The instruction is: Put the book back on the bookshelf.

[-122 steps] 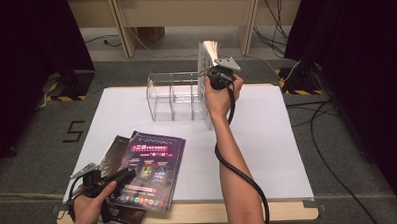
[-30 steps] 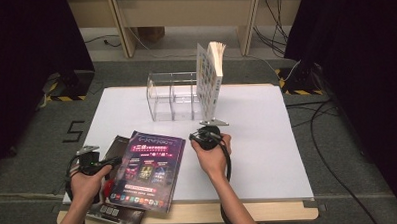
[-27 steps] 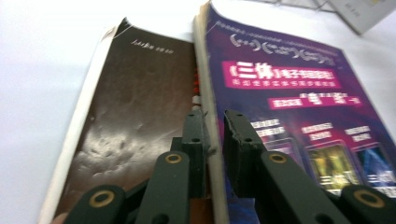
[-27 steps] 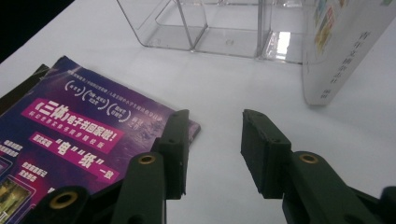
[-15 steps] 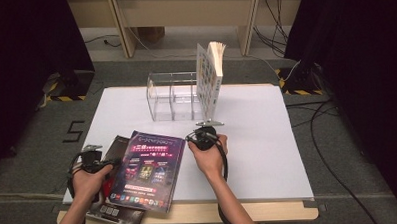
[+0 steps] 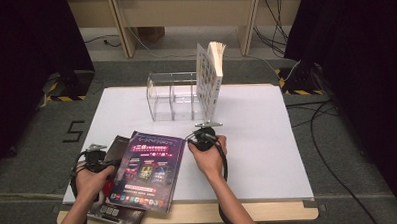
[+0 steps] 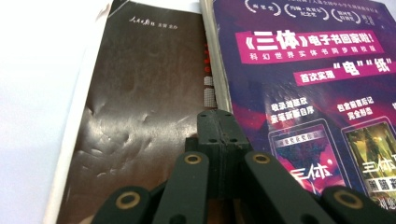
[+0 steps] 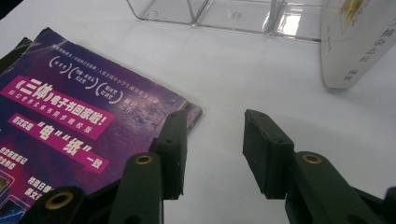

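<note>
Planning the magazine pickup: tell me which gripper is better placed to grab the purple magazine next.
Right, probably. The right gripper has open jaws at the purple magazine's far corner. The left gripper is shut, its jaws having just closed with nothing visibly between them, beside the magazine's left edge over the brown booklet.

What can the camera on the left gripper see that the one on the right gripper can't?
The left gripper view alone shows the brown booklet lying under the purple magazine, with the left gripper shut, its jaws having just been closing. The right gripper view alone shows the clear rack, the white book and the right gripper with jaws apart. Both show the purple magazine and white table.
</note>
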A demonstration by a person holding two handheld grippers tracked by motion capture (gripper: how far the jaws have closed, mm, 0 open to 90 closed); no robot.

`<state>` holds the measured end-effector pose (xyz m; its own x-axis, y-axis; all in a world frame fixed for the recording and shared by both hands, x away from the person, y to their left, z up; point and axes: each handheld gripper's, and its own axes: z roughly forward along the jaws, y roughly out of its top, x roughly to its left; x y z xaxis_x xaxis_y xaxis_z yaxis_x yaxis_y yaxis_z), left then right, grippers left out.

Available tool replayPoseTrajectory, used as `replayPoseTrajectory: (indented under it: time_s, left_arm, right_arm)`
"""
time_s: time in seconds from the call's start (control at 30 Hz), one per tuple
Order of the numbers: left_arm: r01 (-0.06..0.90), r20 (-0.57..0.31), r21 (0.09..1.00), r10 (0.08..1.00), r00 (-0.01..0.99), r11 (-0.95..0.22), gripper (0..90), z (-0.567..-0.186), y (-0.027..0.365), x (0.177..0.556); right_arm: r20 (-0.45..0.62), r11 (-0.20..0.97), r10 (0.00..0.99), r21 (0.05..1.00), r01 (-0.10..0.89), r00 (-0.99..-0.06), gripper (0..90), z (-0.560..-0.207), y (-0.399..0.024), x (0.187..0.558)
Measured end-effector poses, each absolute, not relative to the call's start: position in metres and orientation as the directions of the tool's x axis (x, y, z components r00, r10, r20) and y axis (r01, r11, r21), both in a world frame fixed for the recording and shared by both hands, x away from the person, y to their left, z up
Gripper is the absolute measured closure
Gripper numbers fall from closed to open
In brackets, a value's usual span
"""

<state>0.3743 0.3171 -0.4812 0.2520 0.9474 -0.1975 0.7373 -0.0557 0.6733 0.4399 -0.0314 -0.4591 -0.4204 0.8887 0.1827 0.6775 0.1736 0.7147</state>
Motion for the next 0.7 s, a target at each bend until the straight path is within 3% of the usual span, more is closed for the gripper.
replayPoseTrajectory:
  time_s: [0.6, 0.7]
  left_arm:
    - [0.716, -0.066, 0.671, 0.947, 0.315, -0.192, 89.9, -0.472, 0.306, 0.377]
    - [0.709, -0.093, 0.680, 0.938, 0.334, -0.185, 89.8, -0.471, 0.308, 0.377]
  right_arm:
    - [0.185, 0.184, 0.889, 0.694, 0.696, -0.420, 60.7, -0.467, -0.030, 0.441]
    - [0.185, 0.188, 0.888, 0.689, 0.700, -0.421, 60.5, -0.468, -0.029, 0.441]
